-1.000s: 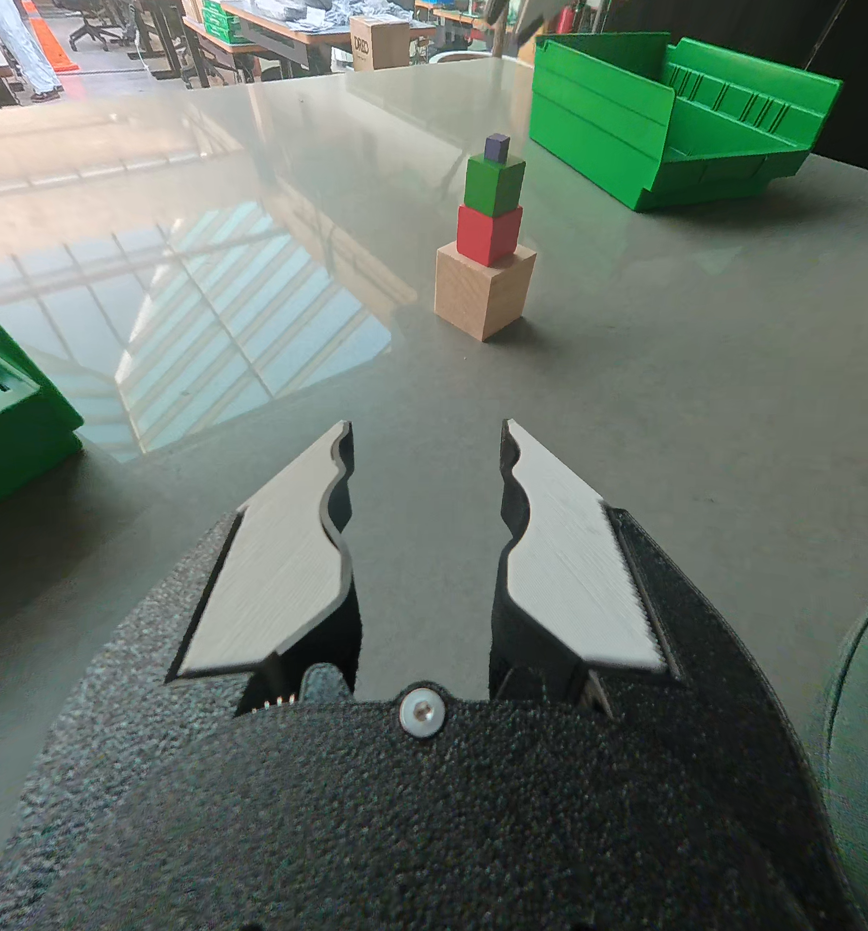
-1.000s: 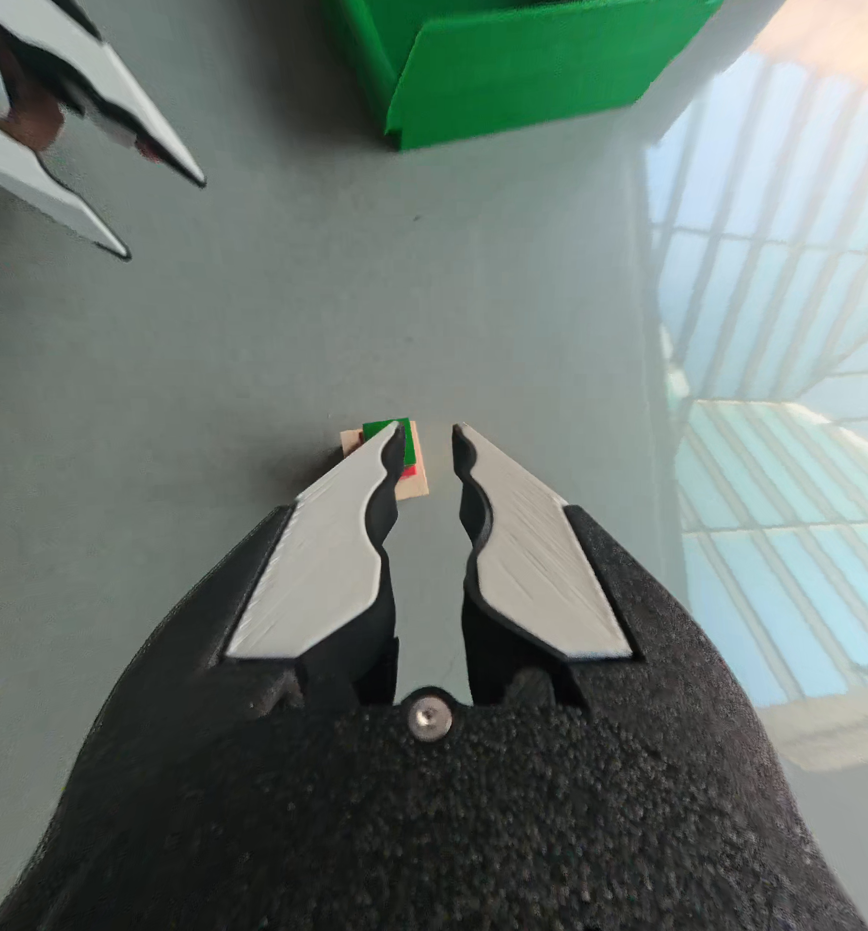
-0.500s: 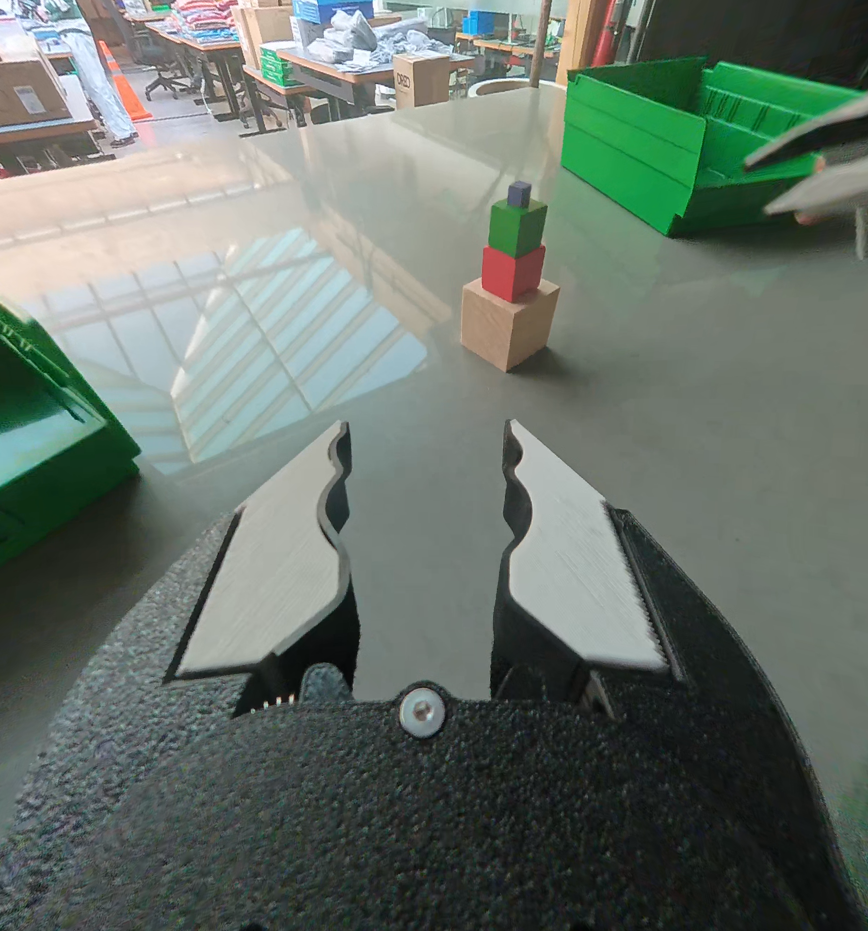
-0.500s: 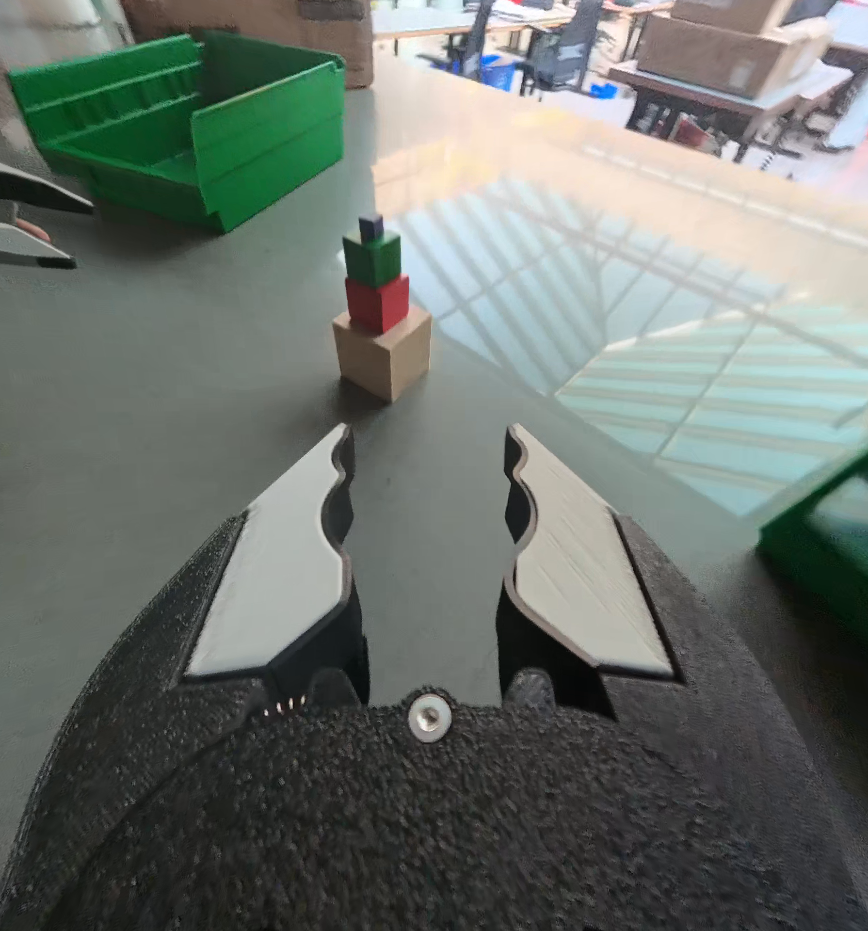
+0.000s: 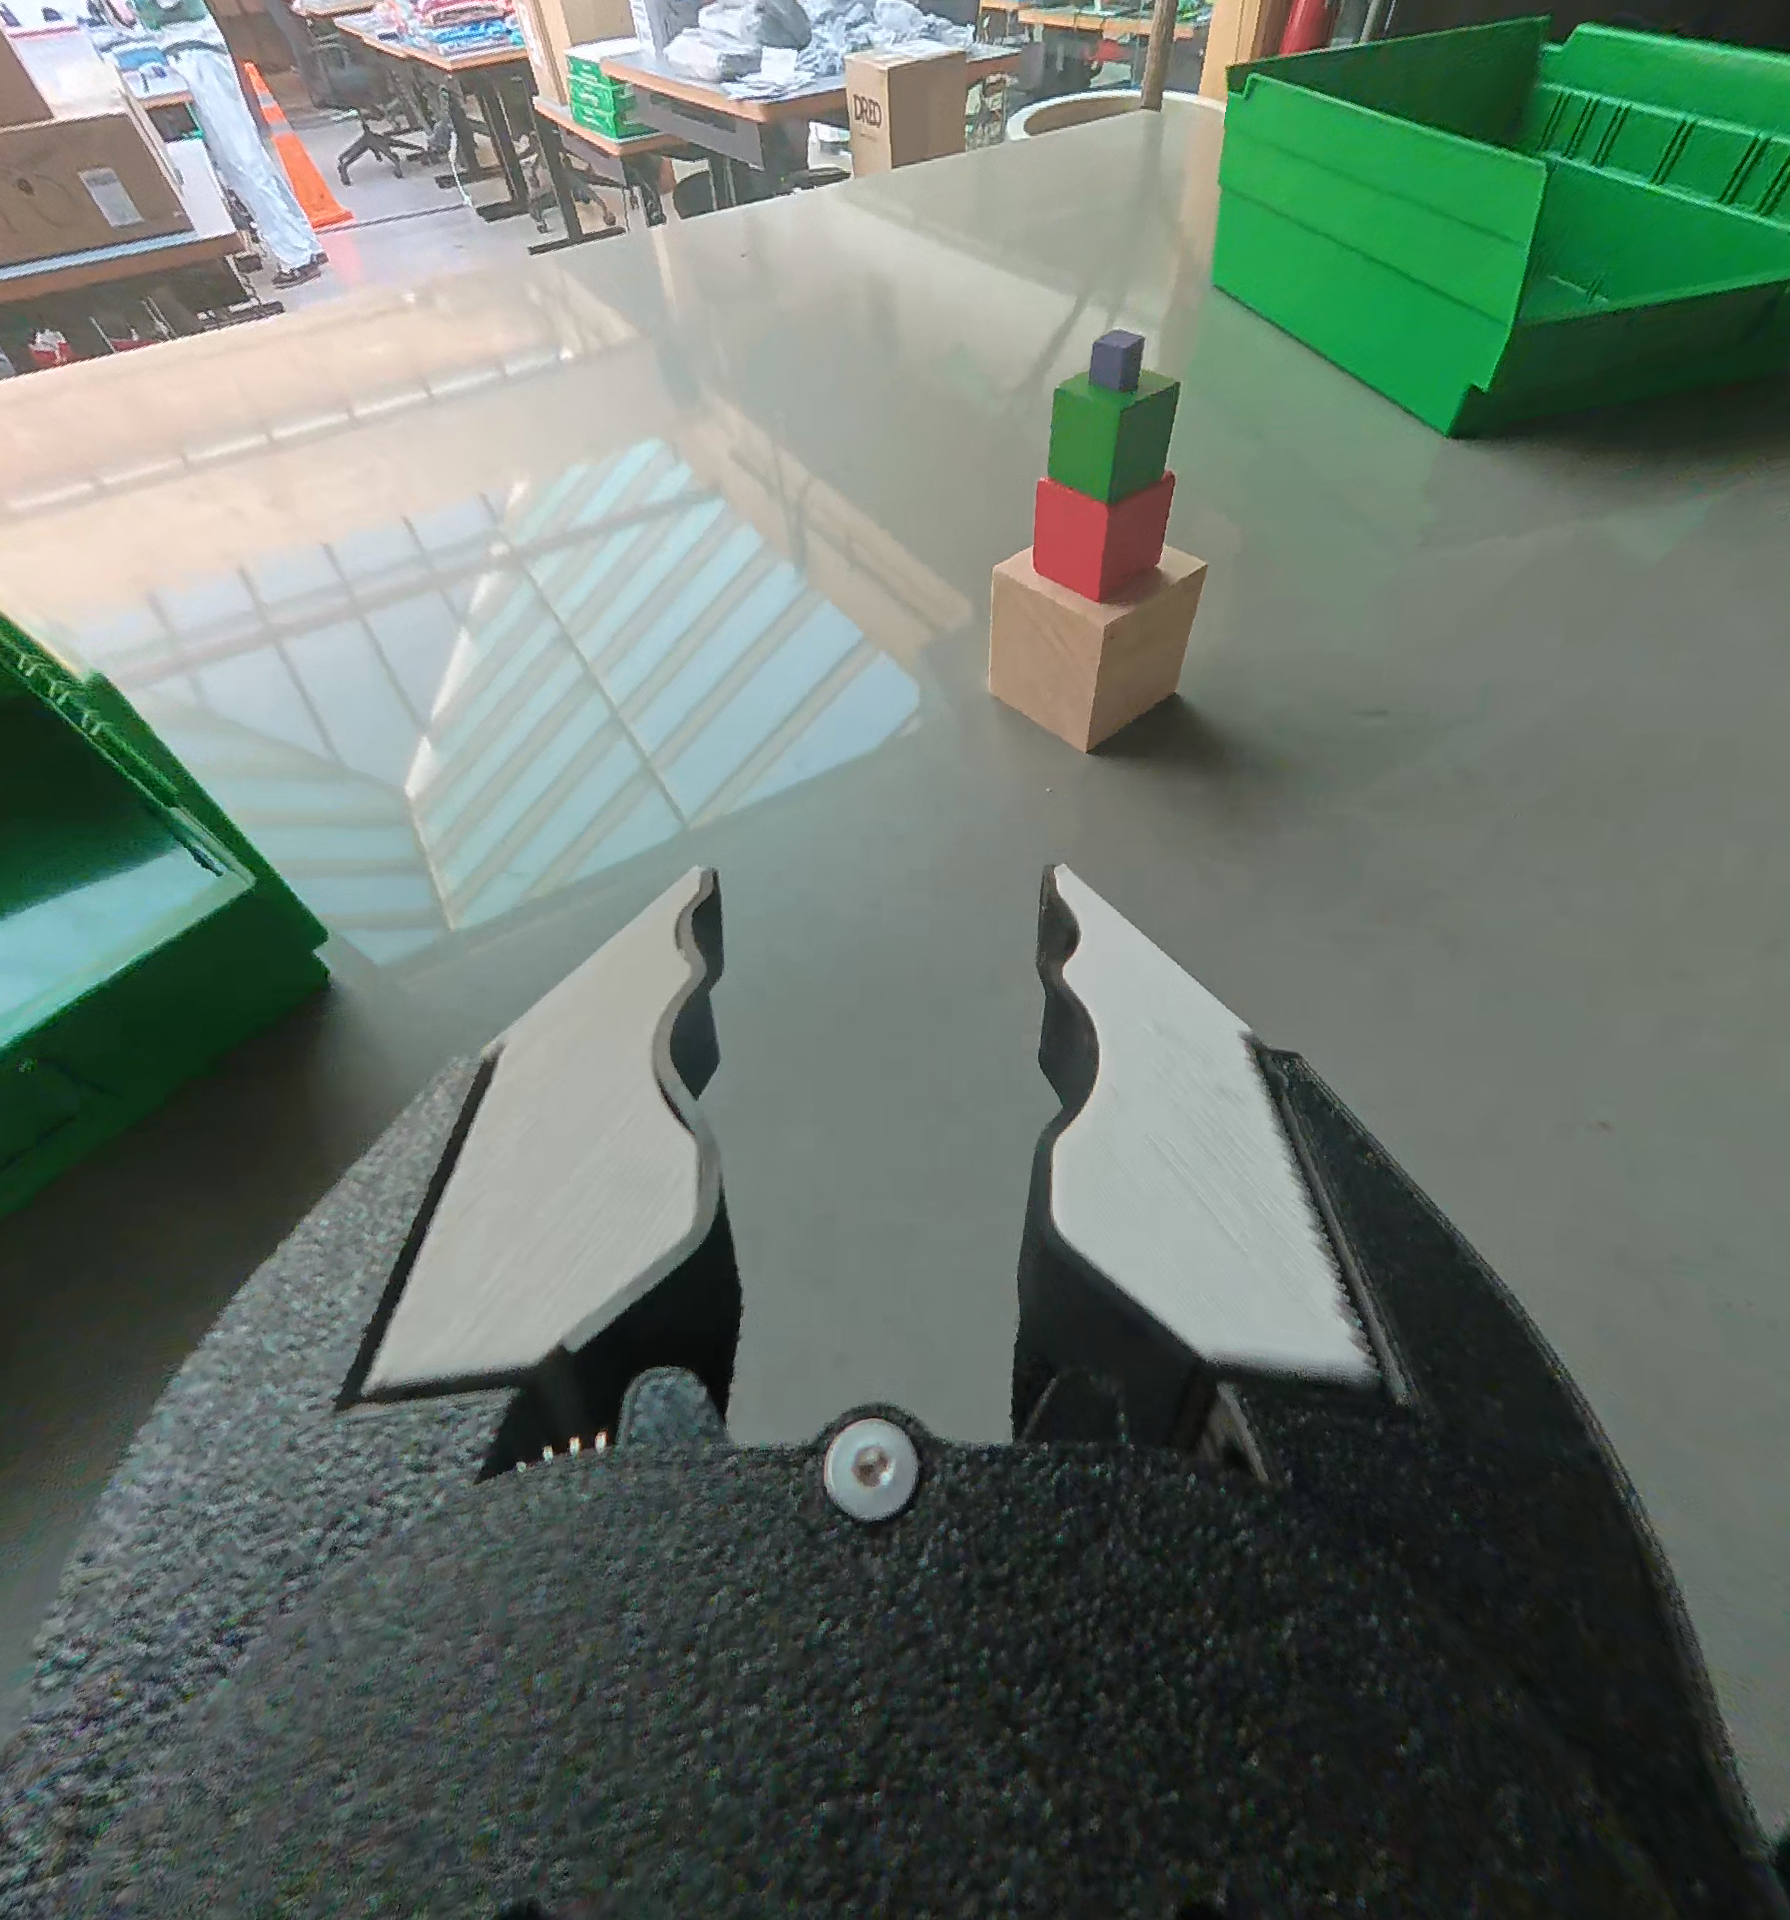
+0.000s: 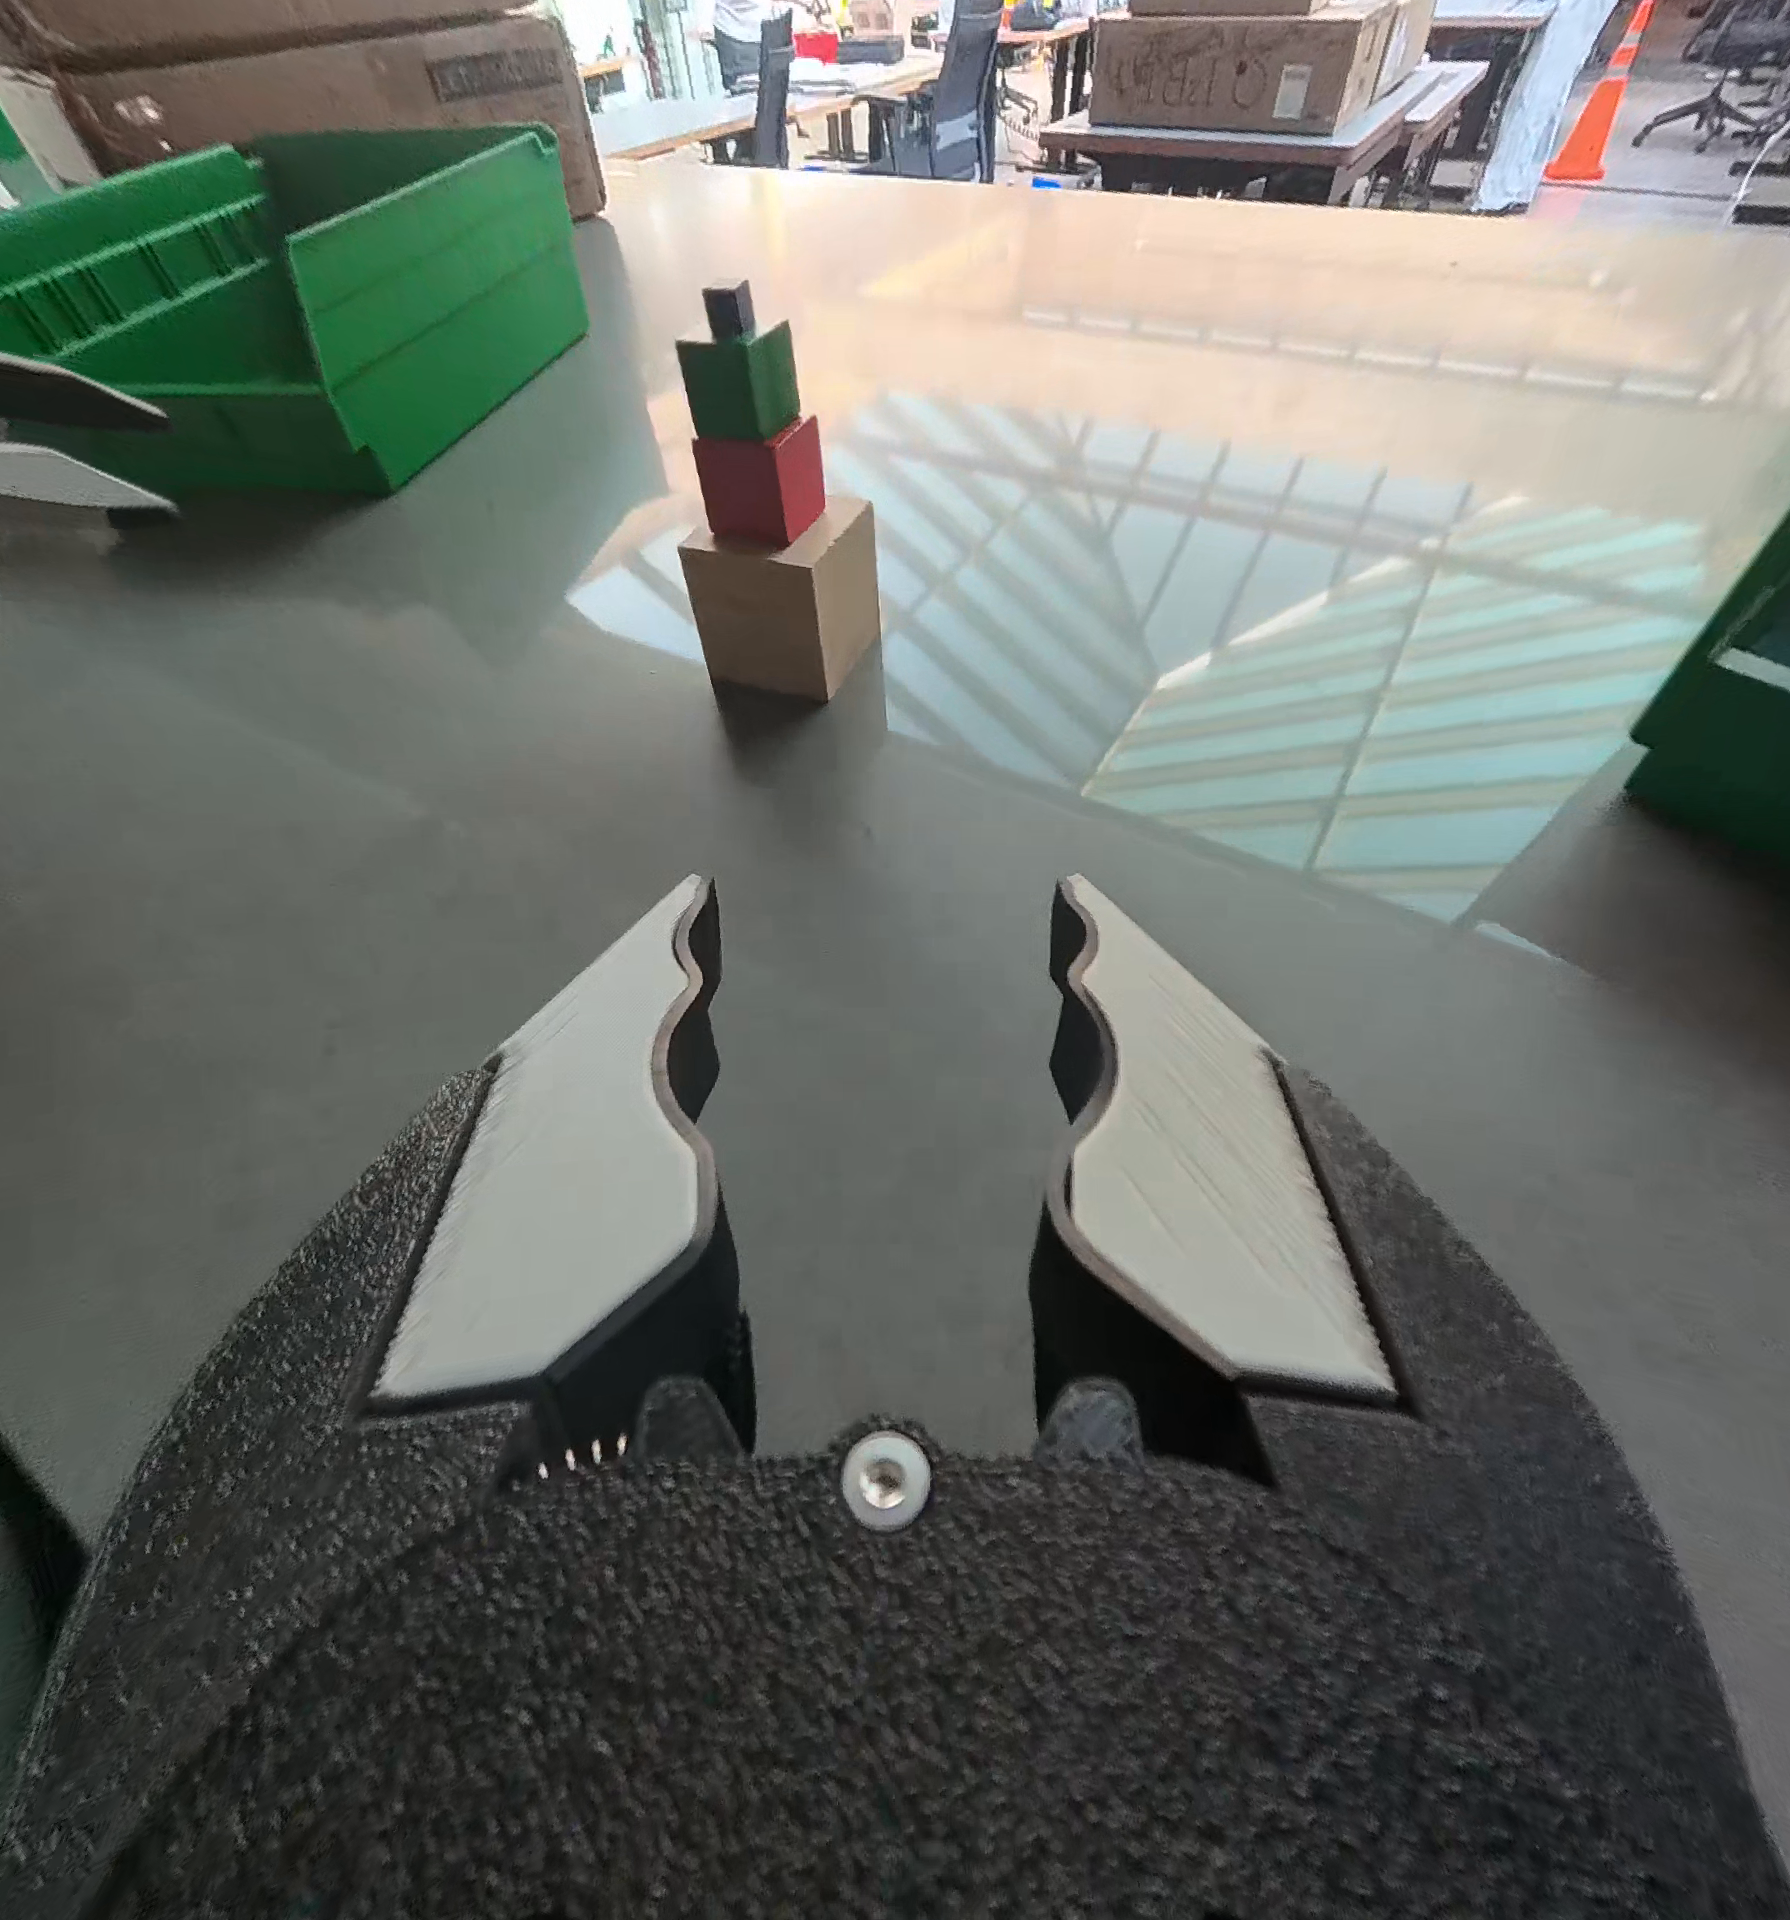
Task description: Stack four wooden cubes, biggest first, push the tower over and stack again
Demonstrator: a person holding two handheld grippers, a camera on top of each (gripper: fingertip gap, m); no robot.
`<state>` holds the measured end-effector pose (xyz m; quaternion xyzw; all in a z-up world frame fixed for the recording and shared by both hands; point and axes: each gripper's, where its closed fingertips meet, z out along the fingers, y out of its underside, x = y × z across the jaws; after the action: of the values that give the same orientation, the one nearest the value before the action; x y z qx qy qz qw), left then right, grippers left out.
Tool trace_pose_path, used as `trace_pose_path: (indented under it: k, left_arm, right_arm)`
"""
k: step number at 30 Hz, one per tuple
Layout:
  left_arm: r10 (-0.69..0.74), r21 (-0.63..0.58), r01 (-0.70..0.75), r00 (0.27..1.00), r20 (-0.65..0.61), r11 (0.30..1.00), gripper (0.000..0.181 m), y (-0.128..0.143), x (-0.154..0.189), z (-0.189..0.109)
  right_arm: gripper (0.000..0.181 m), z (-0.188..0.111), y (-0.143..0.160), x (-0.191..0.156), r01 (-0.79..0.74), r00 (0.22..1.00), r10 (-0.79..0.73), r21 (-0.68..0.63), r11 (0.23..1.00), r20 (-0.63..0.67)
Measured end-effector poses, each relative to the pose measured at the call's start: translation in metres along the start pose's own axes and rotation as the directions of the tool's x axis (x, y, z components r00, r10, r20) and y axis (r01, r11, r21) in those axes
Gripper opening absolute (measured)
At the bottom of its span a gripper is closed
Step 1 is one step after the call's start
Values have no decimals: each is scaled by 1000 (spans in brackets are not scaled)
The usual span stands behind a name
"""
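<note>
The left tongs (image 5: 875, 904) and the right tongs (image 6: 883, 914) are both released and empty, above the grey surface (image 5: 1390, 935). Ahead stands a tower of blocks (image 6: 766, 499), near a green bin (image 6: 351, 301). The blocks look stiff and light, and the tower probably topples easily; flat sides give the best hold.

blocks: 4 (image 5: 1095, 648) | green bins: 2 (image 5: 1525, 218) | tools: 2 (image 5: 878, 906)
</note>
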<state>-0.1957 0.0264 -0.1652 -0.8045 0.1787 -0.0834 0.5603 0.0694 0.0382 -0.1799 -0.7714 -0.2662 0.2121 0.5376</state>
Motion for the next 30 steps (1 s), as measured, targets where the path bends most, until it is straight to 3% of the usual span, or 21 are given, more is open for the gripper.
trace_pose_path:
  k: [4,10,17,20,23,25,30]
  left_arm:
    - [-1,-28,1,1000,3,1000,60,8,3,-3]
    - [-11,-49,13,999,36,999,58,14,0,-7]
    - [-34,-44,37,998,52,998,56,18,-9,-13]
    - [-39,-44,42,998,55,998,56,20,-14,-15]
    - [-45,-48,48,997,57,998,56,23,-19,-15]
    - [-49,-46,52,997,61,998,56,23,-23,-15]
    - [-76,-44,80,995,71,996,55,27,-31,-16]
  right_arm:
    - [58,7,-4,6,32,999,-32,-5,999,-39]
    - [5,33,-20,32,-2,988,8,38,999,-156]
    - [2,110,-52,36,119,963,-113,9,993,-245]
    - [2,157,-65,14,219,946,-220,-29,975,-237]
    - [0,194,-72,-37,431,879,-437,-72,899,-189]
    - [1,205,-79,-72,541,827,-542,-51,840,-150]
    - [5,203,-80,-119,583,812,-582,12,812,-50]
